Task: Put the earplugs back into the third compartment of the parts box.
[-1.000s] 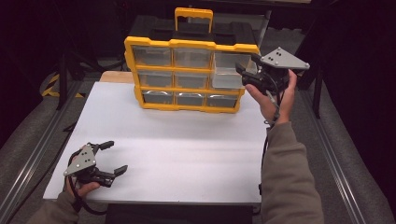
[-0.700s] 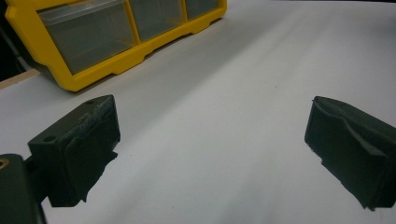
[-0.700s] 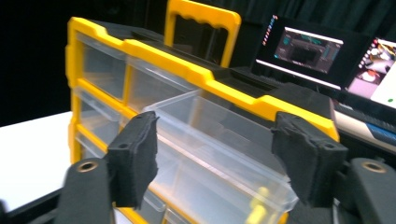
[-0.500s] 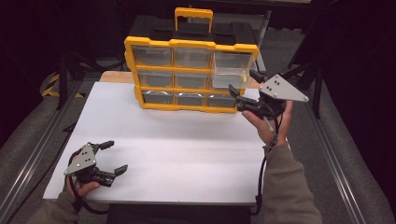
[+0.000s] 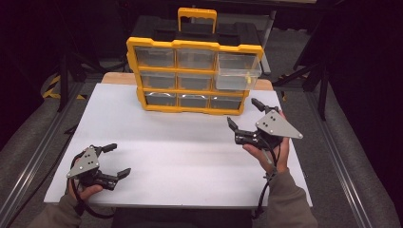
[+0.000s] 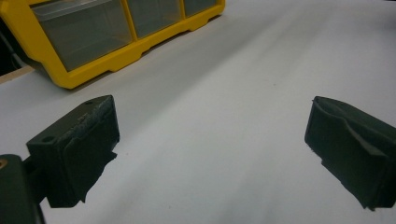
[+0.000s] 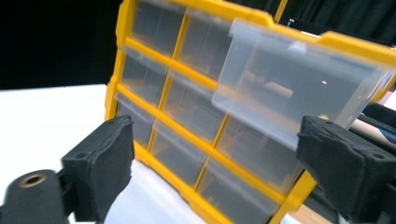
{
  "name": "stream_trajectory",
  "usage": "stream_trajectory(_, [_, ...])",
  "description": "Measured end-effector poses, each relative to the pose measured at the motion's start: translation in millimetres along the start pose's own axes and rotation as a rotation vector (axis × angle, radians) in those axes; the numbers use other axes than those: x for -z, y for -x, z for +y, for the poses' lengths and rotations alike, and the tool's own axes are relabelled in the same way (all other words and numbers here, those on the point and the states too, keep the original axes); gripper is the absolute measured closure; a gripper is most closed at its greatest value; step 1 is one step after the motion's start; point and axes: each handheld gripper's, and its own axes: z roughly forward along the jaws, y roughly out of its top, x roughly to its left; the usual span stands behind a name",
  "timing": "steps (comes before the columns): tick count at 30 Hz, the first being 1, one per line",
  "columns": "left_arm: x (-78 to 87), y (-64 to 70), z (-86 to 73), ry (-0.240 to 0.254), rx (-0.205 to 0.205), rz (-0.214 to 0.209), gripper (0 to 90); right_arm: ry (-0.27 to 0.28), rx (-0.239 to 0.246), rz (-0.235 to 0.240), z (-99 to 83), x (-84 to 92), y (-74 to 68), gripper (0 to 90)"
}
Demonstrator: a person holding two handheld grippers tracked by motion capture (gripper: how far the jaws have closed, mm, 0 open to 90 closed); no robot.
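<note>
At the near left corner of the white table (image 5: 180, 156), the left gripper (image 5: 113, 160) sits low over the surface in the person's left hand (image 5: 83, 189), close to both the front and left edges. Its jaws are spread wide with nothing between them, pointing right across the board. In the left gripper view the bare white surface runs between the pads to the lower left corner of the yellow drawer cabinet (image 6: 112, 44).

A broad stretch of open table lies between the two grippers and in front of the yellow drawer cabinet (image 5: 192, 78), which stands upright at the far edge, its handle up. Its upper right clear drawer (image 5: 237, 73) juts forward out of the frame.

To the right, the right gripper (image 5: 244, 114) is raised above the table near the right edge, held from below by the right hand (image 5: 271, 152). Its jaws are wide apart and empty, aimed toward the cabinet. The right gripper view shows the clear drawer (image 7: 294, 93) ahead between the pads.
</note>
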Motion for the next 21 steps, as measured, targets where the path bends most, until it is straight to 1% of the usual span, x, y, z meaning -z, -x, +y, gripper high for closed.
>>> stream_trajectory(2, [-0.1, -0.2, -0.2, -0.002, 0.000, 0.001, 4.1, -0.001, 0.002, -0.009, -8.0, 1.5, -3.7, 10.7])
stream_trajectory(4, [0.0, -0.3, -0.2, 0.000, 0.001, 0.000, 4.0, 0.002, -0.001, 0.000, -16.7, 4.0, -6.5, 9.4])
stream_trajectory(7, [-0.2, -0.7, -0.2, -0.006, -0.001, -0.001, 4.0, -0.017, -0.022, 0.008, -30.0, 6.0, -9.7, 7.5])
stream_trajectory(9, [-0.3, -0.6, 0.1, -0.004, 0.000, -0.002, 4.1, -0.030, -0.026, 0.004, -38.9, 7.4, -12.4, 6.3])
stream_trajectory(10, [-0.3, -0.6, 0.1, -0.004, 0.000, -0.002, 4.0, -0.030, -0.026, 0.004, -38.9, 7.4, -12.4, 6.3])
stream_trajectory(11, [-0.5, -0.5, 0.5, -0.003, -0.001, -0.002, 4.0, -0.047, -0.026, 0.011, -48.0, 8.8, -15.4, 5.4])
stream_trajectory(13, [-0.8, -0.6, 0.9, -0.004, -0.001, -0.004, 4.0, -0.056, -0.016, 0.008, -54.5, 11.0, -18.3, 5.1])
stream_trajectory(19, [-0.9, -1.1, 0.6, -0.010, -0.007, 0.004, 4.0, -0.080, -0.007, 0.016, -76.6, 21.1, -27.4, 5.0])
stream_trajectory(21, [-0.4, -0.7, 0.2, -0.012, -0.006, 0.009, 4.0, -0.087, -0.018, 0.026, -85.7, 26.1, -30.1, 5.1])
